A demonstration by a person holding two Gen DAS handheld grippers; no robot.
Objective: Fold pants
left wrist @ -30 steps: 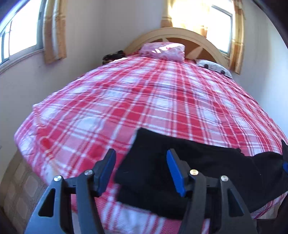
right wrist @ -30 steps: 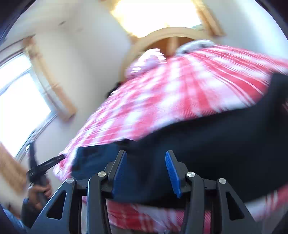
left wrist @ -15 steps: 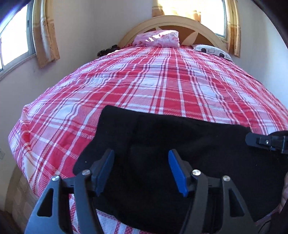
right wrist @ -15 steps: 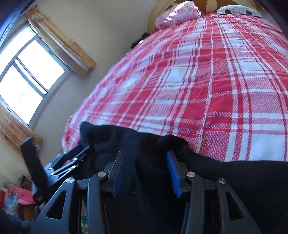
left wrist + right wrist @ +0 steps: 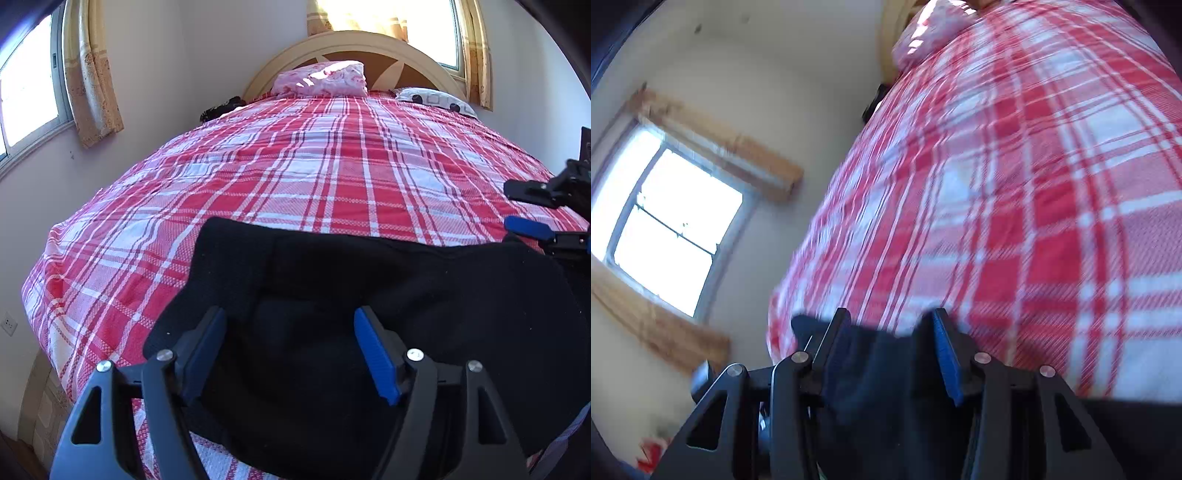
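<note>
Pants (image 5: 406, 295): spread from a small bunched heap at the near bed edge into a wide flat layer across the plaid bedspread (image 5: 332, 177). Left gripper (image 5: 288, 347): brought from beside the heap to above the fabric, jaws apart throughout. Right gripper (image 5: 890, 343): tilted upward and leftward, view blurred by motion; far less black fabric shown ahead of the fingers than half a second before; raised clear of the fabric in the left wrist view.
</note>
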